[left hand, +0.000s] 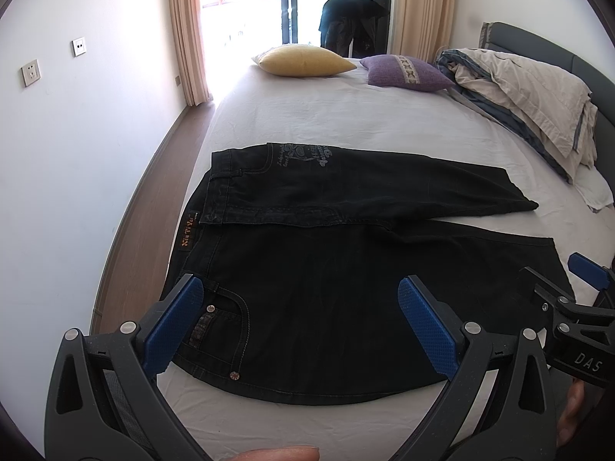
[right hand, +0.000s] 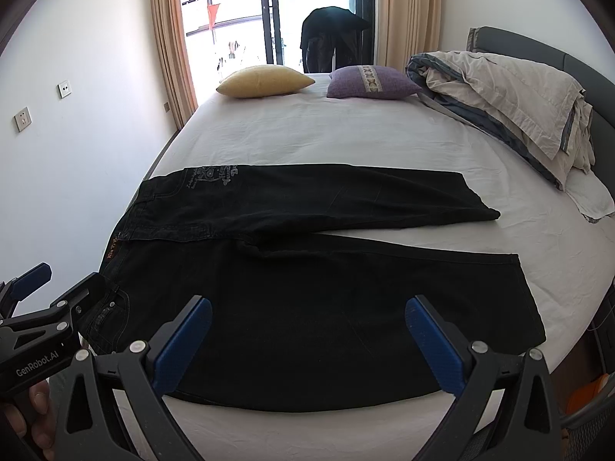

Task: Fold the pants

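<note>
Left wrist view: black pants point(left hand: 346, 269) spread flat on white bed point(left hand: 346, 115), long axis running left to right, waistband at left, hems at right. Ahead of and below both tools. Left gripper point(left hand: 300, 326) nearest front pocket, spread wide, holding nothing; right gripper point(right hand: 307, 345) over near leg, likewise spread and unladen. Dark denim, far leg angled away, grey print near waist.

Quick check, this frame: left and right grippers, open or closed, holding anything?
Left gripper: open, holding nothing, above the pants.
Right gripper: open, holding nothing, above the near leg.
</note>
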A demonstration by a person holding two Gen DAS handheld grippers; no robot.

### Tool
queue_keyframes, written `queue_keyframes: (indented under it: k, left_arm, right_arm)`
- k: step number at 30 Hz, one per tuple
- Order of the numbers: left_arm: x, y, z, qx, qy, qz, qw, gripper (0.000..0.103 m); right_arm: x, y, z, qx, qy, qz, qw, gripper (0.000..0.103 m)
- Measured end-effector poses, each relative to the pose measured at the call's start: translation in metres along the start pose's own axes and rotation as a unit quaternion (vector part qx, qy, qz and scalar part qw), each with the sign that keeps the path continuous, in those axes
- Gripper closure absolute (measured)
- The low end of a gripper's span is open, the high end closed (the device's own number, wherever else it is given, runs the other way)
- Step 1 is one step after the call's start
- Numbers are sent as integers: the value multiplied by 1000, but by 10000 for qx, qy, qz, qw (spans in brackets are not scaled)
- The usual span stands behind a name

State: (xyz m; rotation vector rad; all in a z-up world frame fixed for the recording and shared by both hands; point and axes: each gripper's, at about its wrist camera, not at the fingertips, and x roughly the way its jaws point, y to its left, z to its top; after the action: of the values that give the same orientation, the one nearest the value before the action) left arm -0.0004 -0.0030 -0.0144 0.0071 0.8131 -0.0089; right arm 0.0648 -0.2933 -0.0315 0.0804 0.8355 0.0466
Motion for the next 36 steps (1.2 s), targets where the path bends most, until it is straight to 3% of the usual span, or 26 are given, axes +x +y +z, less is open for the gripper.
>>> queue_keyframes:
  k: [17, 25, 30, 32, 34, 36]
  left_arm:
    - [5, -2, -9, -6, 54, -4, 10000, 0]
    - [24, 6, -1, -12, 127, -70, 9999, 0]
    - [56, 17, 22, 374, 38, -136, 9992, 0]
    - [78, 25, 39, 544, 139, -355, 9978, 0]
    - [109, 37, 63, 677, 293, -846, 9937, 0]
    - [144, 47, 90, 880, 453, -815, 9917, 0]
  right_arm:
    - [3, 1, -2, -2, 31, 6, 10000, 0]
    - [22, 1, 9, -139, 156, 57, 9998, 0]
    - [49, -8, 39, -475, 142, 420, 9979, 0]
    - [62, -11, 59, -655, 73, 569, 9962, 0]
    - [77, -13, 81, -888, 19, 727, 9934, 0]
    - [95, -14, 102, -1186, -14, 907, 9888, 0]
